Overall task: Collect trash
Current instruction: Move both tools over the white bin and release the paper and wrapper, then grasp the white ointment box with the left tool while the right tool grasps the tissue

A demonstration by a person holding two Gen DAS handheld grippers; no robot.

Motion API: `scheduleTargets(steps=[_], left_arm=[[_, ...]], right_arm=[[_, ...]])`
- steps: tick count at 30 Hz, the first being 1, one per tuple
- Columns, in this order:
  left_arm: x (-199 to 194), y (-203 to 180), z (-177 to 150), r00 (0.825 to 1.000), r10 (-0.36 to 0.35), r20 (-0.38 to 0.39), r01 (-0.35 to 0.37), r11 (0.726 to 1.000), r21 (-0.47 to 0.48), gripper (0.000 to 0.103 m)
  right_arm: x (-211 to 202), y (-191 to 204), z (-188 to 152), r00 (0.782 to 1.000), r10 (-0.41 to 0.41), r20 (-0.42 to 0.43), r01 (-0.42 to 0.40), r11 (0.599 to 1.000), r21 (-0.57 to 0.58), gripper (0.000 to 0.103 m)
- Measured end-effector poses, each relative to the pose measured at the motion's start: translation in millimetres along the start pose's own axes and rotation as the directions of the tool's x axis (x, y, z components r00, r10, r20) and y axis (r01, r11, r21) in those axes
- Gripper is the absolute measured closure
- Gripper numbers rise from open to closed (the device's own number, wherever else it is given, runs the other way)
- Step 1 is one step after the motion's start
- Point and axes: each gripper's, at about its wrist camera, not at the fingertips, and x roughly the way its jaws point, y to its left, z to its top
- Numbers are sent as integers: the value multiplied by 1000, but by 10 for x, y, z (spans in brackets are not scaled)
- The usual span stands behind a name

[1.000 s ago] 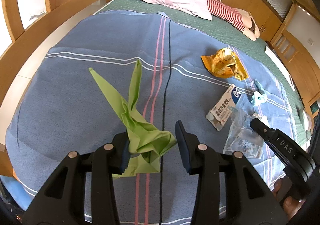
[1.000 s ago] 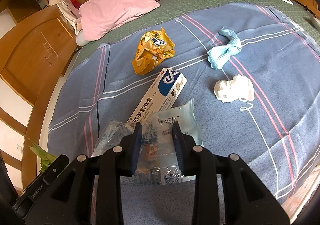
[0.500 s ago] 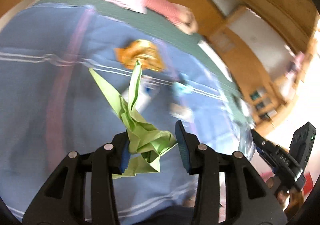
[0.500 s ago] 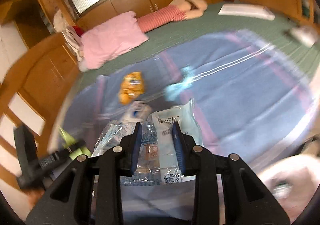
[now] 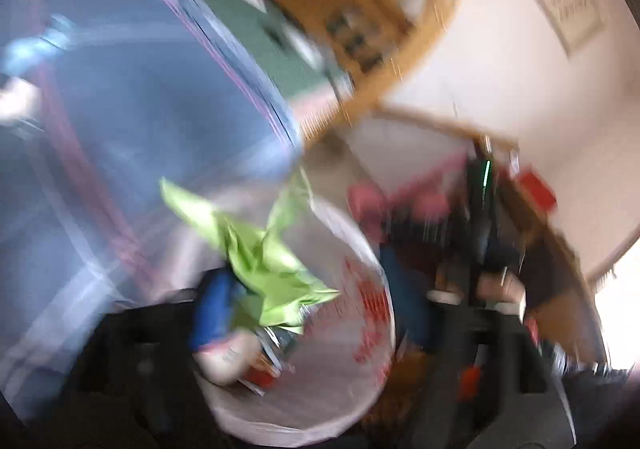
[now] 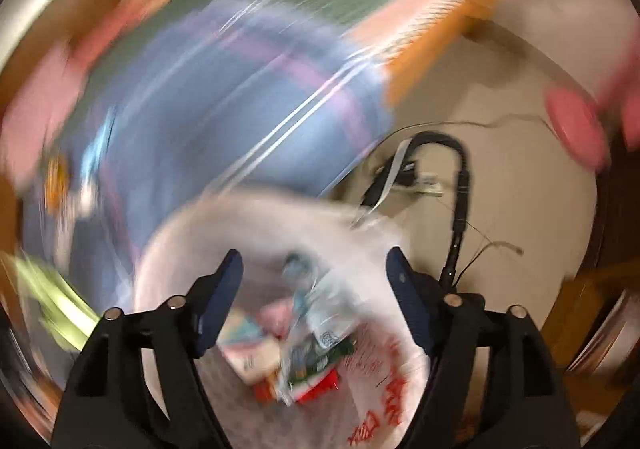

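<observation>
Blurring everything, green wrapper (image 5: pixel 264 261) smeared, bag (image 6: pixel 168 249) rim cropped

Everything's smeared with motion blur: a bed (image 5: pixel 132 97) under a blue striped sheet (image 6: pixel 224 97), green cover behind, wooden frame (image 6: pixel 440 33), pale floor (image 6: pixel 520 217), white wall (image 5: pixel 500 61), black cable (image 6: pixel 460 185) trailing.

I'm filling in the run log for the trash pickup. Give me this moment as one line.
phase: drop | left gripper: opening, green paper over bag | right gripper: opening, clear wrapper falling into bag | views blurred
</observation>
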Motion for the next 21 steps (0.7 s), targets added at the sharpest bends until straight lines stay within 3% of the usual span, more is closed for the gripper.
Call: scheduleTargets(steps=[2,4,8,9,10,11,12,13,14,15,16,17,18,19,20,21], left_arm=[[314,-127,-94,993,40,-107,-34,998,58,11],[392,-102,-78,987,100,-129,-89,992,88,9],[37,268,156,989,129,-68,-130,991,-18,6],[-213,457,308,982,186,-19,-187,981,-57,6],[-401,612,420,962,271,29,-267,959,-88,6],[-581,768,506,921,384,73,-374,919,-124,6],[-812,968,613,817,564,118,-543,823,-170,5],[-1028,1198,715,651,742,157,-715,670,-201,5],[-1156,1385,769,527,831,175,-803,555,-216,5],[-1246,1540,798,458,871,179,-843,489,-223,5],[-1316,1750,819,415,894,169,-866,445,-227,5],[-1347,1916,820,416,897,152,-868,441,-228,5],[-1363,2154,805,457,880,128,-848,475,-236,5],[-1347,2253,782,485,867,113,-833,497,-241,5],[-1332,2362,765,505,858,91,-825,511,-243,5],[-1314,2446,739,514,855,68,-826,515,-227,5]], right_arm=[[-70,-140,94,999,4,41,-7,998,68,29],[-62,-146,158,999,-3,54,-1,997,71,28],[30,-70,164,999,15,47,-17,998,57,28],[78,39,171,999,26,44,-28,999,37,28],[101,29,239,998,37,43,-38,999,18,28],[123,124,252,998,50,43,-50,999,-11,28],[185,335,269,997,75,34,-73,996,-61,28],[248,422,306,995,92,23,-90,992,-83,28],[335,646,315,992,125,-3,-125,985,-120,28],[387,786,313,990,143,-20,-144,980,-139,28],[487,1021,319,986,163,-48,-168,970,-176,28],[556,1178,329,983,172,-66,-182,961,-208,28],[669,1452,321,980,181,-88,-198,945,-259,28],[768,1685,313,978,182,-104,-205,932,-300,28],[865,1897,316,976,183,-119,-213,918,-334,28],[1003,2220,309,970,201,-138,-239,896,-375,28]])
